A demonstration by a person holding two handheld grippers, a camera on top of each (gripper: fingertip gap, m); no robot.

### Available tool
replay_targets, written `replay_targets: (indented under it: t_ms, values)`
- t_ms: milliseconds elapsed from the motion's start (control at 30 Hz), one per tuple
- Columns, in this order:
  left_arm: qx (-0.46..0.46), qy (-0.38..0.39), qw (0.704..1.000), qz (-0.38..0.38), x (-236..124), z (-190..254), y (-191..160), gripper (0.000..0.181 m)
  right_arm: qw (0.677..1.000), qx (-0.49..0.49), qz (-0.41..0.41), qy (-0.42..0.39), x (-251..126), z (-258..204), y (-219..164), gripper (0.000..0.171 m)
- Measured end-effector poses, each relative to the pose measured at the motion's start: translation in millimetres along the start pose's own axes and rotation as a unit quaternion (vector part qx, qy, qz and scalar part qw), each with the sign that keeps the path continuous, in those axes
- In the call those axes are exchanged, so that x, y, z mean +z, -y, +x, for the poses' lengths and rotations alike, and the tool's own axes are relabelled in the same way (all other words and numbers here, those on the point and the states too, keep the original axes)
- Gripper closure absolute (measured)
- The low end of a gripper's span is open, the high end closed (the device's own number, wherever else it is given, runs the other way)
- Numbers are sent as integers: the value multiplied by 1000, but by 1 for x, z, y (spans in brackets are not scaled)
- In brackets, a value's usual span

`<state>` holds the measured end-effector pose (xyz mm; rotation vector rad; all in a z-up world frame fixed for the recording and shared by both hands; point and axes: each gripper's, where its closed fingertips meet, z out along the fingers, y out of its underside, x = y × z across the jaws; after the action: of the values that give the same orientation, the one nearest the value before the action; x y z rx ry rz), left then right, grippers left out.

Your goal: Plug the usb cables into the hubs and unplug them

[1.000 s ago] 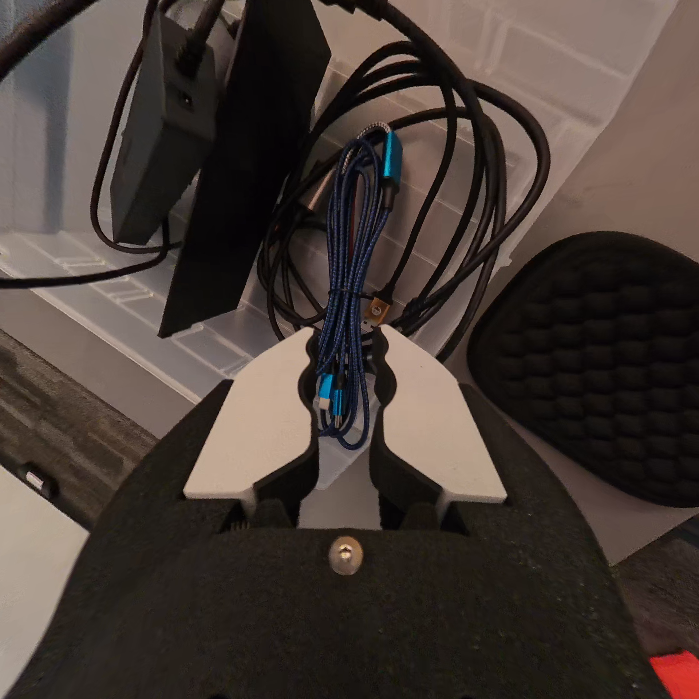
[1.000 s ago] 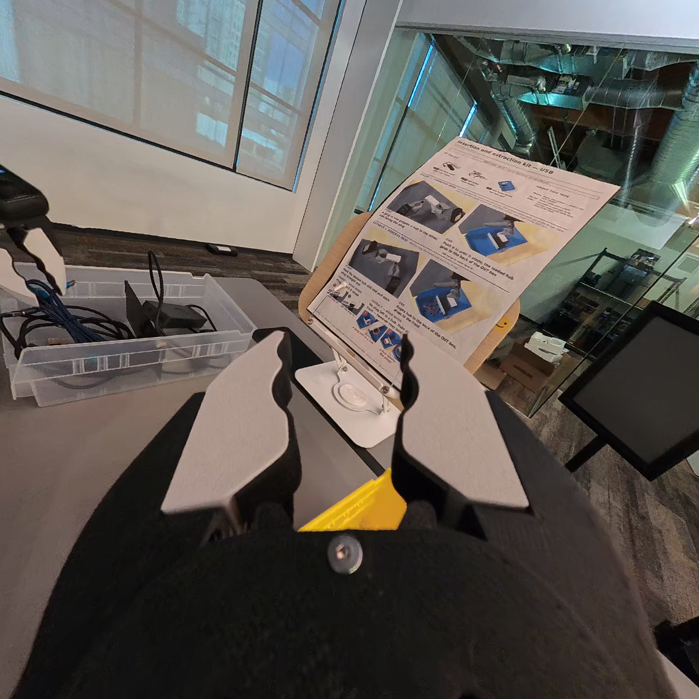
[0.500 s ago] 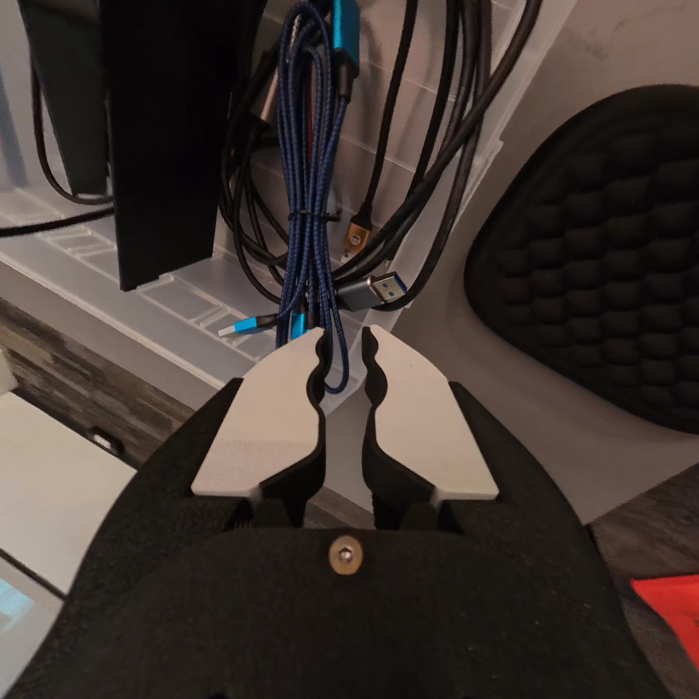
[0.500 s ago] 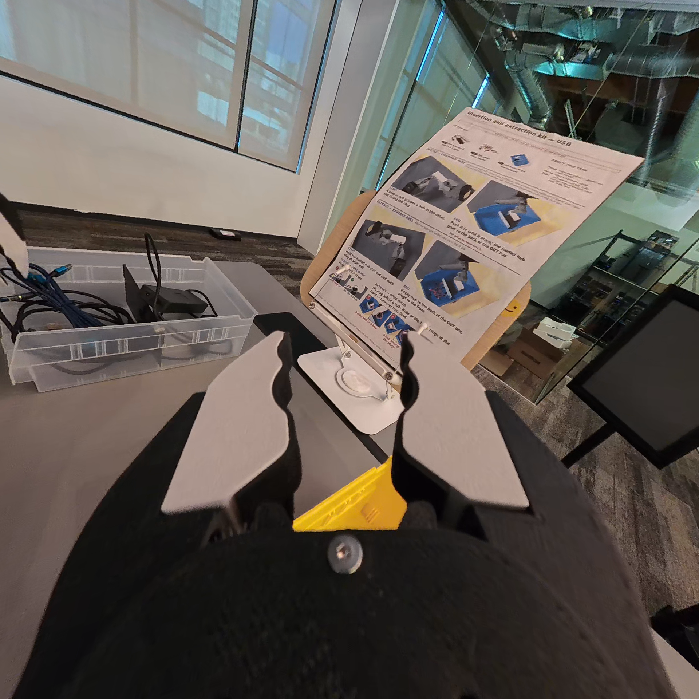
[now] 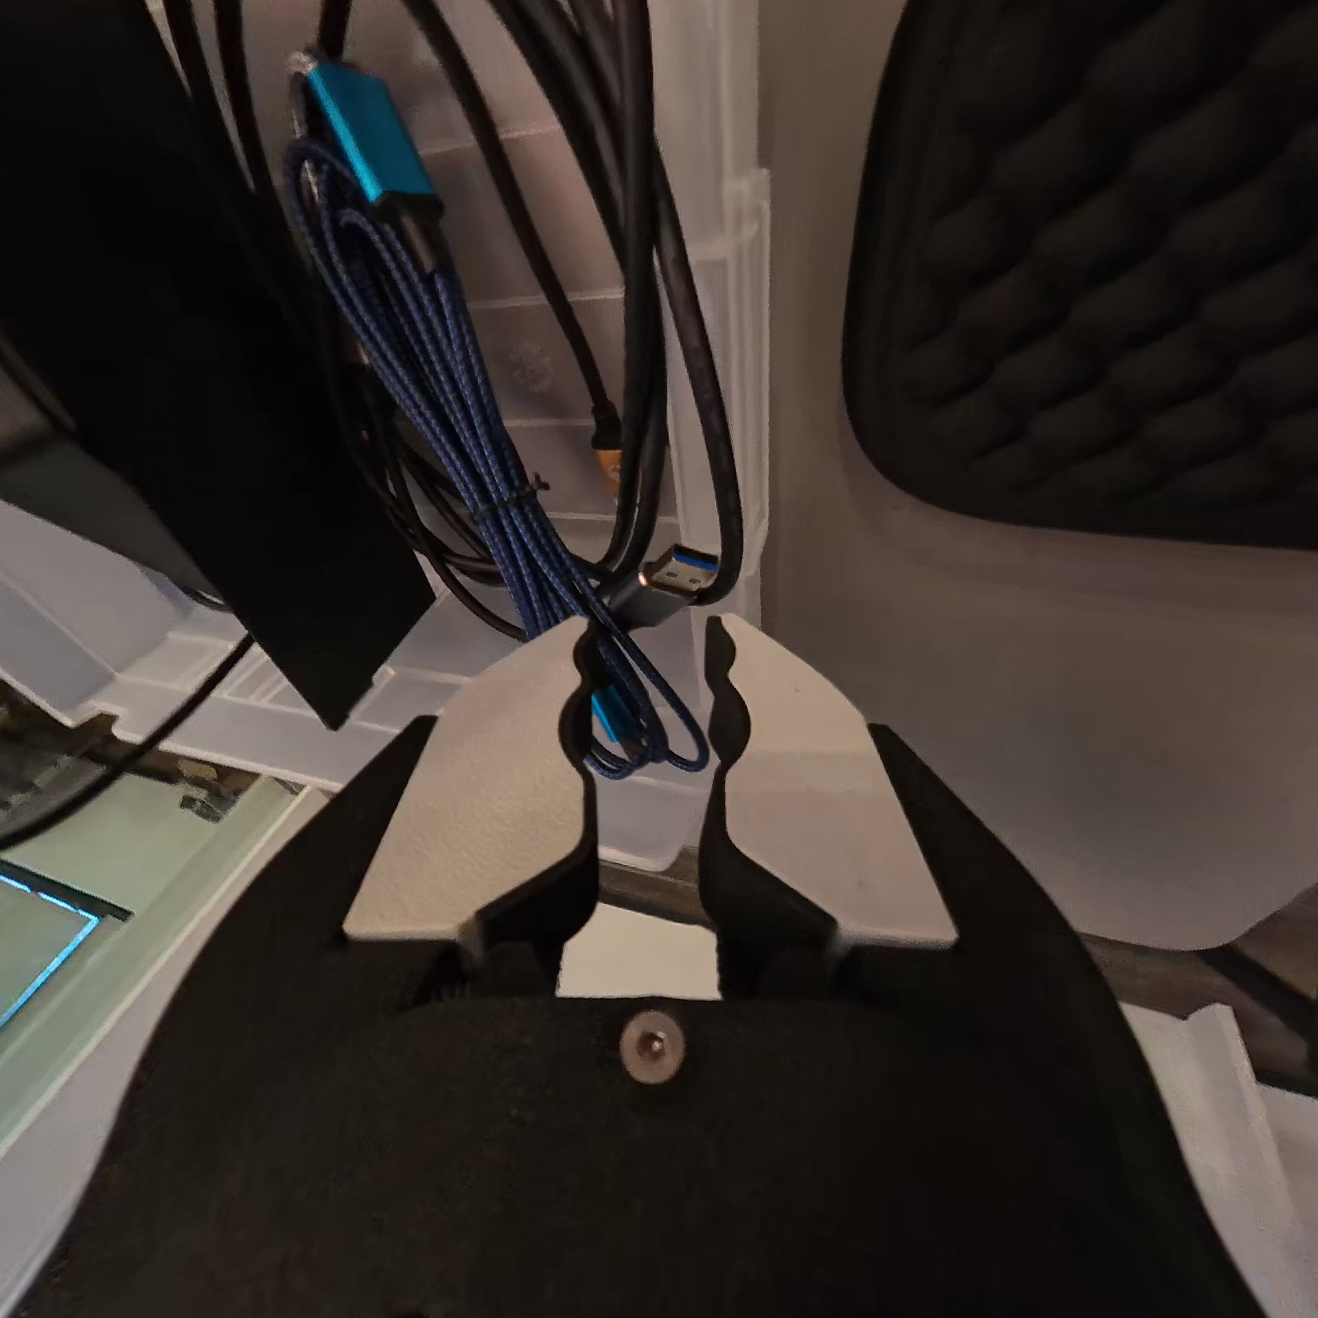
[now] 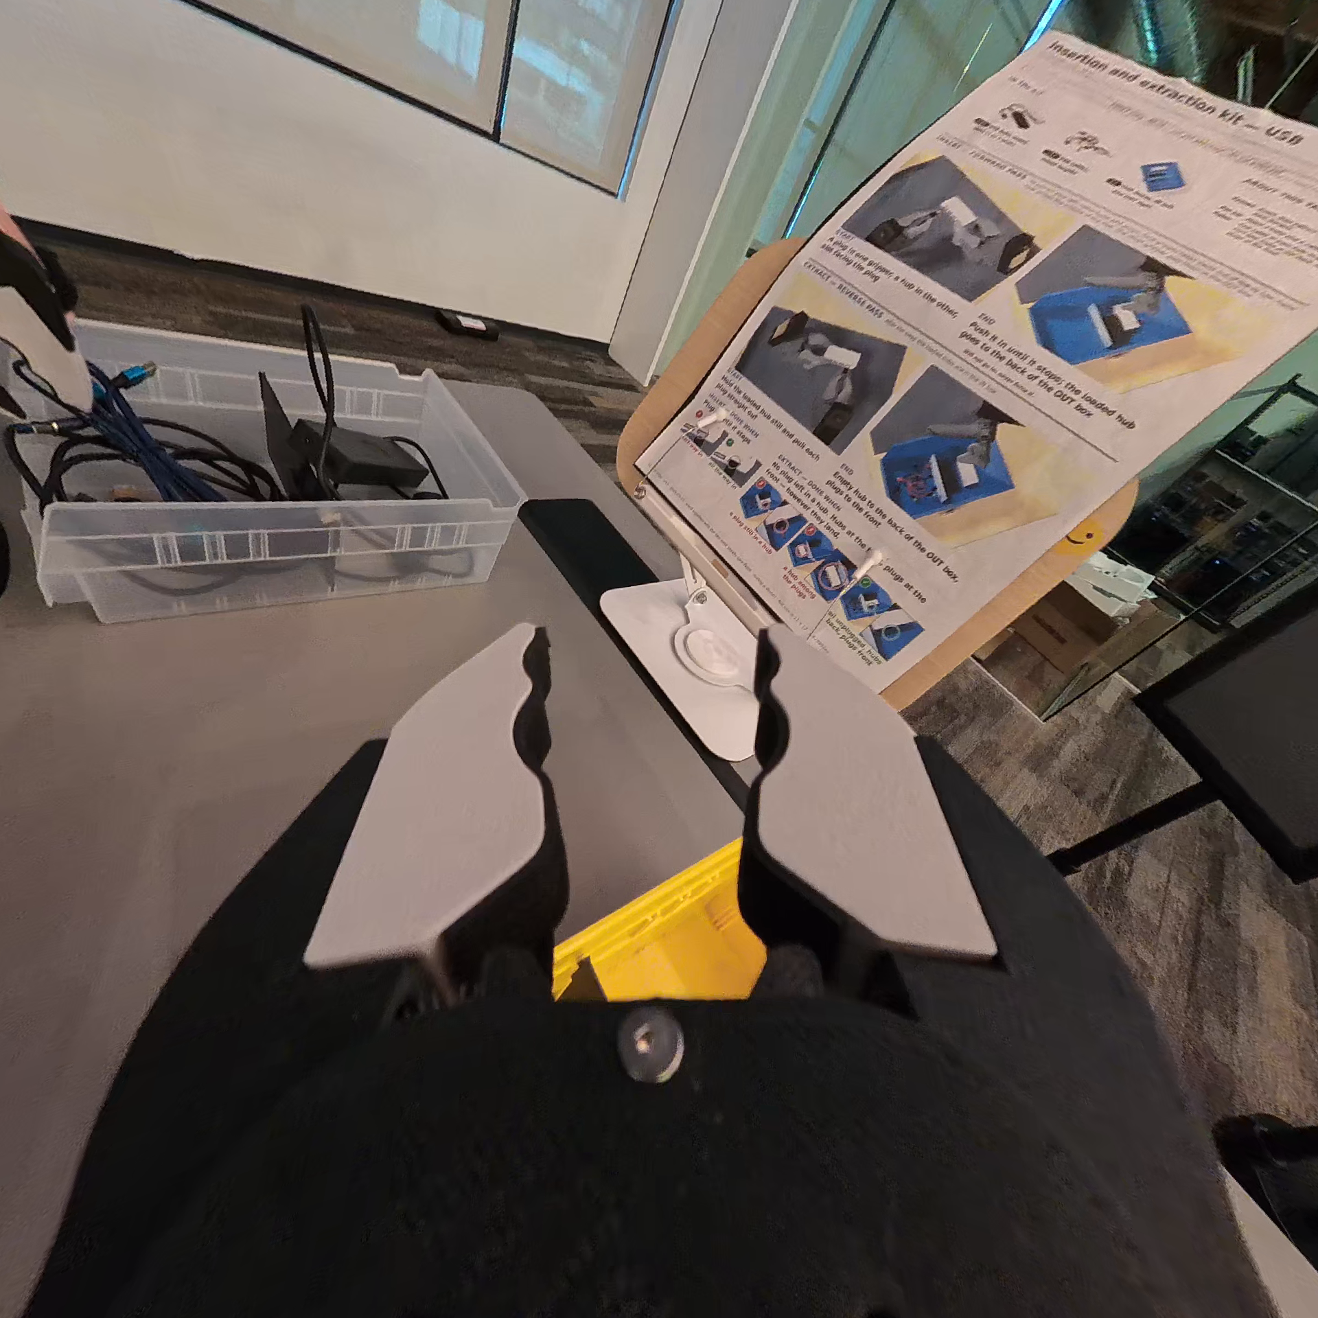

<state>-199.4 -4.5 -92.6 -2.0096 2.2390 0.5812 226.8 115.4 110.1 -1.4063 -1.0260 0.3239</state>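
Cable bundle (image 5: 456,399), blue braided, looked light and floppy; my left gripper (image 5: 645,627) gaped around its looped end, best pinched at the tie; right gripper (image 6: 652,642) gaped empty.

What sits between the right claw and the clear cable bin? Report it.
Right wrist view: only bare grey table lies between the open right claw and the clear bin.

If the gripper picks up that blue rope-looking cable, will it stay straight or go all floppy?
Probably floppy: the blue braided cable already bends into loose loops between the left gripper fingers. A thin tie bundles it, so it would likely lift as one dangling bunch. It may also snag the black cables beside it.
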Motion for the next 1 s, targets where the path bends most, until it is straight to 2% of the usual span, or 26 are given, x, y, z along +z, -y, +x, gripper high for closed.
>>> replay_targets:
  t_ms: [433, 567, 600, 733, 1000]
  values:
    - [115, -53, 992, 17, 7, -3, 2, 153, 997, 49, -8, 59, 9, -16, -12, 115]
    - [105, -76, 990, 54, 8, -3, 4, 155, 996, 58, -8, 66, 6, -18, -13, 115]
    - [105, -88, 988, 65, 8, 0, 4, 162, 995, 64, -4, 70, 6, -19, -13, 115]
    - [75, -92, 988, 98, 8, -1, 5, 163, 993, 85, 5, 86, 8, -24, -12, 116]
    - [47, -63, 989, 127, 10, 0, 5, 161, 991, 78, -25, 106, 19, -37, -24, 117]
